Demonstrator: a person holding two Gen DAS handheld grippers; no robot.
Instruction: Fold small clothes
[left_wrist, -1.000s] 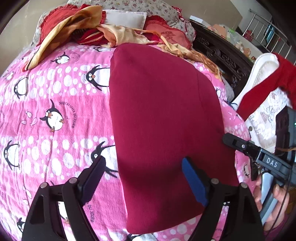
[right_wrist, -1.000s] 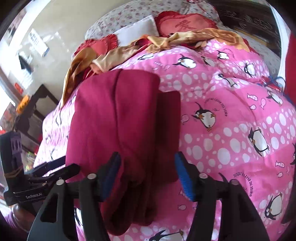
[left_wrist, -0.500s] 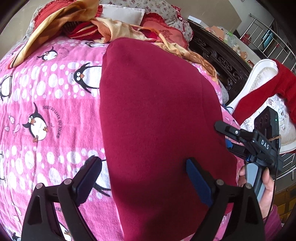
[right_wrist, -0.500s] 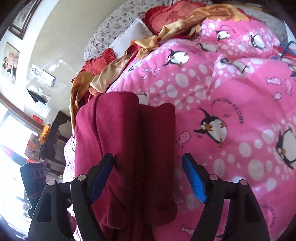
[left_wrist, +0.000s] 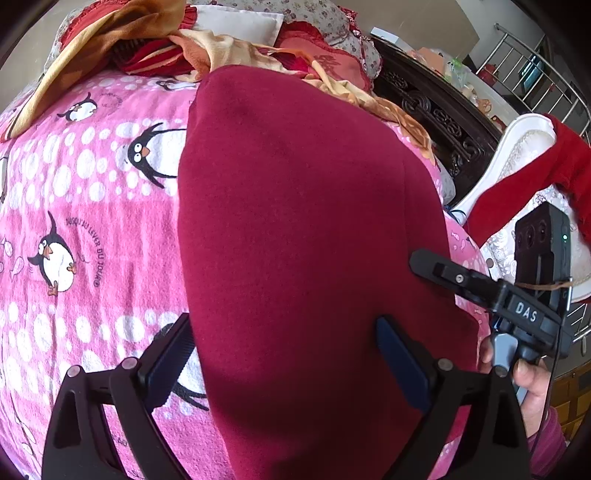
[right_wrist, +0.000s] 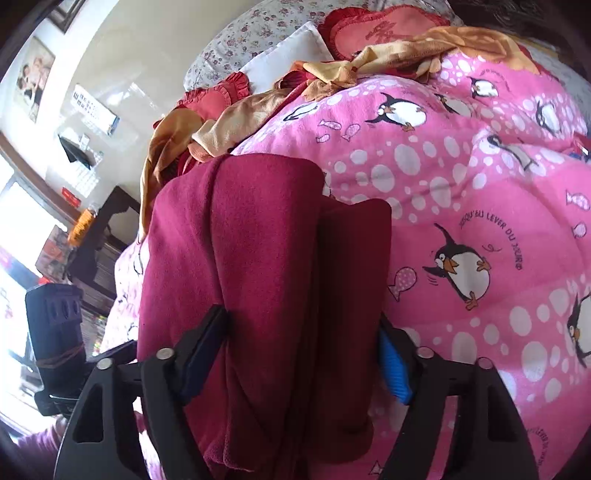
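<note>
Right hand-held gripper (right_wrist: 299, 354) is closing around the maroon garment (right_wrist: 266, 266), its long axis running toward 12 o'clock; left hand-held gripper (left_wrist: 284, 354) is opening wide, gripping nothing.

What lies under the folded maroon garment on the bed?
The maroon garment rests on the pink penguin blanket, which shows around its edges. Whatever lies directly beneath the garment is covered by the cloth itself and cannot be seen.

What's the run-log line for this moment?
left gripper: opening, above dark red folded fleece garment | right gripper: closing around its bunched edge | on pink penguin blanket
</note>
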